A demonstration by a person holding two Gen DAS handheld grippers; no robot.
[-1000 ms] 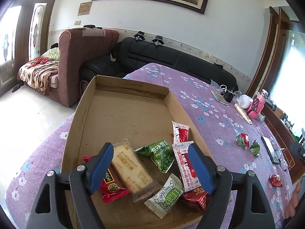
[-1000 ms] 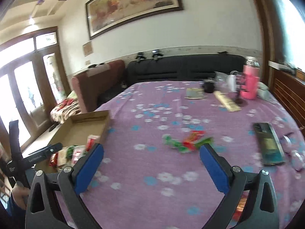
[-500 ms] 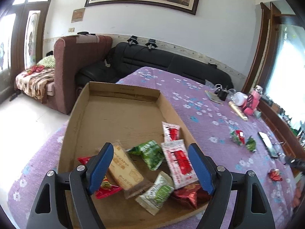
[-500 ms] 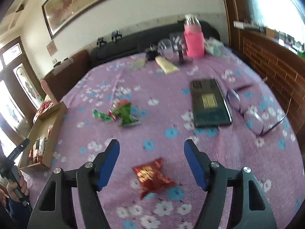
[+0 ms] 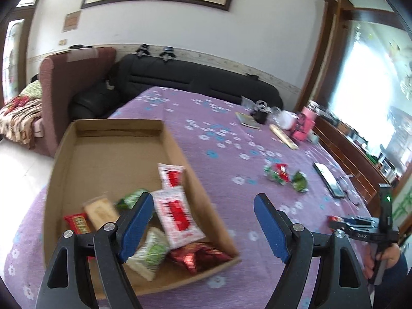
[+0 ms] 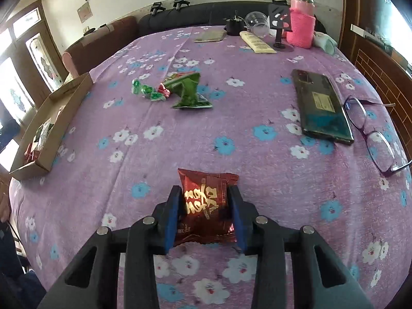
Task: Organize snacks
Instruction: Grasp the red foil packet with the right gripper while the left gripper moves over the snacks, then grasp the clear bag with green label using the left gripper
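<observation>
My right gripper (image 6: 204, 209) is shut on a dark red snack packet (image 6: 206, 206) that lies on the purple flowered tablecloth (image 6: 231, 134). My left gripper (image 5: 203, 221) is open and empty, hovering over the near right corner of a cardboard box (image 5: 85, 159). The box holds several snack packets, among them a red-and-white one (image 5: 173, 212). The box also shows at the left of the right wrist view (image 6: 51, 118). Loose green and red snacks (image 6: 177, 90) lie mid-table, also seen in the left wrist view (image 5: 283, 176).
A dark phone (image 6: 322, 108) and glasses (image 6: 373, 134) lie at the right. A pink-sleeved bottle (image 6: 301, 20), a cup, a black pot and a booklet stand at the far edge. Sofas stand beyond the table. The right gripper shows in the left wrist view (image 5: 360, 228).
My right gripper has come down and closed on the dark red packet. My left gripper has swung right, from over the box's snacks toward its right corner.
</observation>
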